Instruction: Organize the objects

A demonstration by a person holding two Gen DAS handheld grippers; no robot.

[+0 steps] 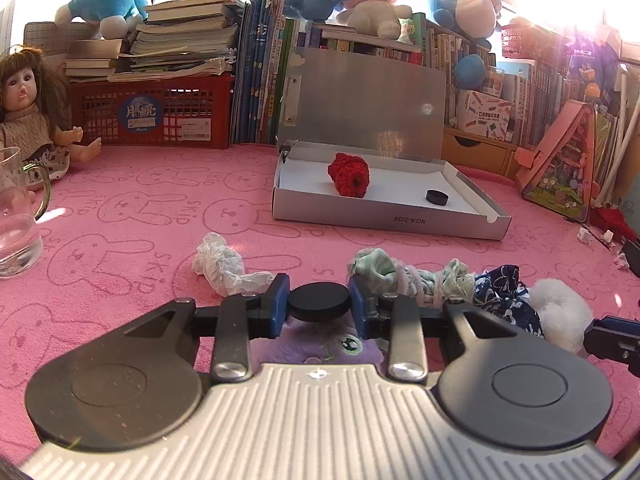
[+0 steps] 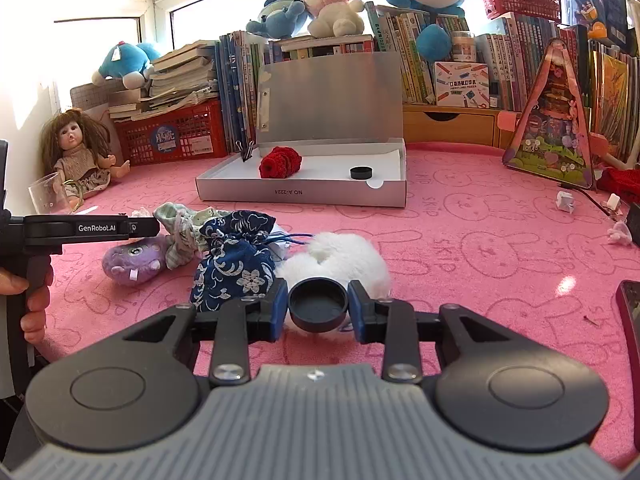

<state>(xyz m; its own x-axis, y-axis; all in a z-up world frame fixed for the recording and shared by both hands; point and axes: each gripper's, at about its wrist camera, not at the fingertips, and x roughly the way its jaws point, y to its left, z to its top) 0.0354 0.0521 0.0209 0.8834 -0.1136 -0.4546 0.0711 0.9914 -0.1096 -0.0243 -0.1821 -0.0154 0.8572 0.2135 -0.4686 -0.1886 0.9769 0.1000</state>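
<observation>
- The left gripper (image 1: 319,303) is clamped on a flat black disc (image 1: 319,301), its blue pads pressing the rim on either side, low over the near clutter and a purple plush (image 2: 134,262).
- The right gripper (image 2: 318,309) is closed on a black cap (image 2: 318,307), hollow side up, pinched across its rim just in front of the white fluffy ball (image 2: 340,258).
- Both pieces look like small, rigid, light plastic. I judge the smooth round edges could slip or twist, so a hold straight across the widest part suits them.
- A third black cap (image 1: 437,196) already lies in the far open grey box (image 1: 400,224), right of a red knitted roll (image 1: 349,175), which looks soft and squashy.
- The blue patterned pouch (image 2: 236,258) and crumpled tissue (image 1: 222,266) would give under the pads.
- Writing: the box front reads "NO.A-2224" upside down; the left tool's side reads "GenRobot.AI"; the pink cloth (image 1: 140,220) repeats "SKIP"; the red basket's (image 1: 160,114) sticker shows "Moon".
</observation>
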